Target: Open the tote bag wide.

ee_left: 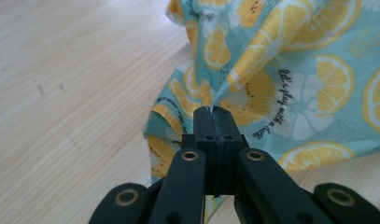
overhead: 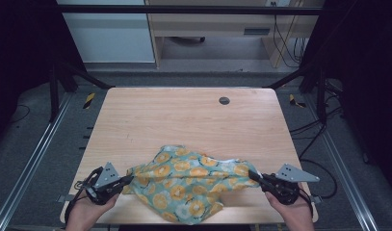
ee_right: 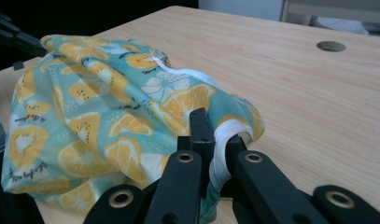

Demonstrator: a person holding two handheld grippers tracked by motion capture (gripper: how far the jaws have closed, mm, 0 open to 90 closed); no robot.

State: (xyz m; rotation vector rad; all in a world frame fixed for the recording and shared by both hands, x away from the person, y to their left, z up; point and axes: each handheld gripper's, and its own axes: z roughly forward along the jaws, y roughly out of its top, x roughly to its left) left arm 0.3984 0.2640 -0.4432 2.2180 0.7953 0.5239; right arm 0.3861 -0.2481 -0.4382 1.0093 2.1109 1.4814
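Observation:
A teal cloth printed with orange and lemon slices [overhead: 189,180] lies bunched at the near edge of the wooden table [overhead: 184,115]. My left gripper [overhead: 129,178] is shut on the cloth's left edge; in the left gripper view its jaws pinch a fold of the cloth [ee_left: 290,70] at the left gripper tips [ee_left: 214,112]. My right gripper [overhead: 254,174] is shut on the cloth's right end; in the right gripper view the white hem of the cloth [ee_right: 108,112] runs between the jaws of the right gripper [ee_right: 220,133]. A hand holds each gripper at the bottom of the high view.
A small round grommet [overhead: 224,100] sits in the table's far part, also seen as a dark disc [ee_right: 331,45] in the right gripper view. Metal rails and cables flank the table on the floor. A cabinet stands beyond the far edge.

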